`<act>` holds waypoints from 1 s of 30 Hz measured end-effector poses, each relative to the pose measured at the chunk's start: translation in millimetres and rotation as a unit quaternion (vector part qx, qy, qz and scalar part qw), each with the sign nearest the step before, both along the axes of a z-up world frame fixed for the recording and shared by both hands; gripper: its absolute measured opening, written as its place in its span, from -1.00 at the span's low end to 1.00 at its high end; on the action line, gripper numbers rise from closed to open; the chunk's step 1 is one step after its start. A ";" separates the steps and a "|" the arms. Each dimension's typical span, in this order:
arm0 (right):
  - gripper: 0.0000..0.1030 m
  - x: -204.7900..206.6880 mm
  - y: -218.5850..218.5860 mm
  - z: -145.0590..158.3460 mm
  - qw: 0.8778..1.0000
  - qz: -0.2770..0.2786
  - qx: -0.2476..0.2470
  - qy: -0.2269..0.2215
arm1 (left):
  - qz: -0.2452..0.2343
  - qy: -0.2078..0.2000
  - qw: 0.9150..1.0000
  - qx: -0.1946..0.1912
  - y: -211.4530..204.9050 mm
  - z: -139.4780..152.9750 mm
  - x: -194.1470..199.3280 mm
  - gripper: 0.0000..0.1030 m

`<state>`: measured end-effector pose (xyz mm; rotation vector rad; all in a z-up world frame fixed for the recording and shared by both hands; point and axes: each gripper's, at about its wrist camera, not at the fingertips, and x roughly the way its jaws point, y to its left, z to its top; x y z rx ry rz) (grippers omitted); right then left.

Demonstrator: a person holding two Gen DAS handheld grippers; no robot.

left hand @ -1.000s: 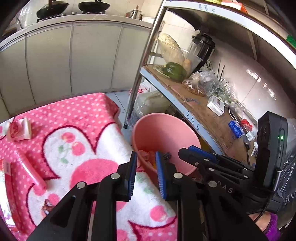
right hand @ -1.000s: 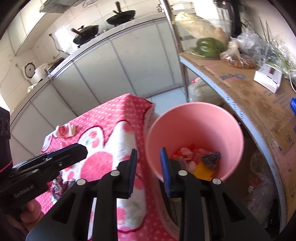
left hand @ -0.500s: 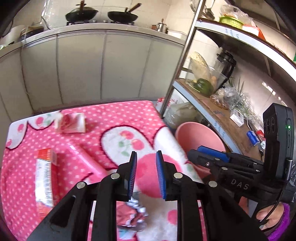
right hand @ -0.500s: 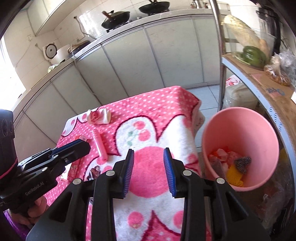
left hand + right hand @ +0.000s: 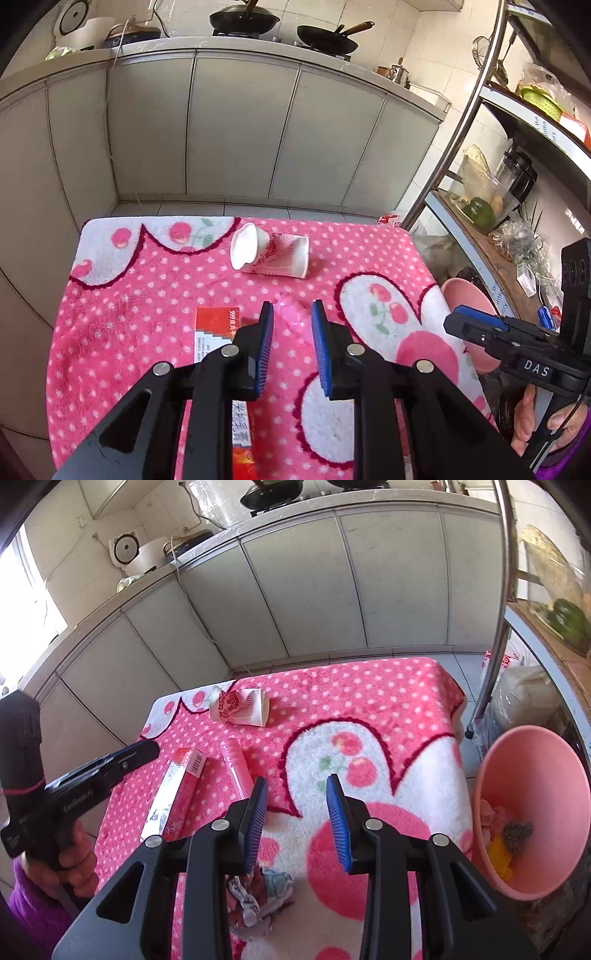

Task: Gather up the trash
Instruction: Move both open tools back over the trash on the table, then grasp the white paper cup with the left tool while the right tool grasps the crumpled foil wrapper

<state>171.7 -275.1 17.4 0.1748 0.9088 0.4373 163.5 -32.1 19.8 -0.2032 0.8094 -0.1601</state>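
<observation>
A crushed white paper cup [image 5: 269, 251] lies at the far side of the pink blanket-covered table [image 5: 147, 295]; it also shows in the right wrist view [image 5: 240, 707]. A pink tube [image 5: 238, 766] and a red-white box [image 5: 177, 790] lie mid-table. The tube [image 5: 291, 317] shows between my left fingers. A crumpled wrapper [image 5: 258, 893] lies under my right gripper [image 5: 297, 823]. The pink bin [image 5: 532, 819] at the table's right holds several scraps. My left gripper [image 5: 291, 350] is open and empty above the tube. My right gripper is open and empty.
A metal shelf rack [image 5: 480, 229] with food, bags and a blender stands right of the table. Grey kitchen cabinets [image 5: 240, 129] with woks on top run behind. A white sack [image 5: 524, 698] sits on the floor by the rack leg.
Both grippers have swung left, away from the bin and over the table. My left gripper now hovers over the pink tube. My right gripper's jaws have opened wider.
</observation>
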 end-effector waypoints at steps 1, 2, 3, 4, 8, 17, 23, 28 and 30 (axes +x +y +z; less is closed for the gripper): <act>-0.35 2.0 2.7 0.4 1.000 0.003 -0.001 0.000 | 0.002 0.005 1.000 -0.002 4.4 -2.2 6.5 -0.61; -0.35 3.9 4.9 0.6 1.000 0.004 0.000 0.000 | 0.004 0.008 1.000 -0.003 8.0 -4.5 13.1 -0.61; -0.35 5.4 6.3 0.3 1.000 0.006 0.002 0.001 | 0.006 0.011 1.000 -0.004 11.7 -7.5 21.0 -0.61; -0.35 6.8 6.4 -0.7 1.000 0.006 0.004 0.002 | 0.007 0.016 1.000 -0.003 13.3 -10.6 27.7 -0.61; -0.35 8.6 9.0 -7.0 1.000 0.009 0.009 0.016 | 0.000 0.032 0.999 -0.002 15.2 -21.5 55.4 -0.61; -0.35 17.1 1.6 -16.4 0.999 -0.004 0.014 0.031 | -0.010 0.043 0.998 0.036 2.0 -39.9 95.4 -0.61; -0.35 17.7 -0.5 -22.8 0.999 -0.004 0.018 0.044 | -0.004 0.034 0.998 0.056 -1.4 -47.6 103.1 -0.61; -0.35 10.6 -2.7 -20.5 0.999 -0.004 0.023 0.045 | 0.001 0.026 0.998 0.064 -1.2 -51.1 102.8 -0.79; -0.35 6.6 -4.1 -18.4 0.999 -0.004 0.025 0.045 | 0.005 0.025 0.998 0.059 2.0 -50.2 100.7 -0.82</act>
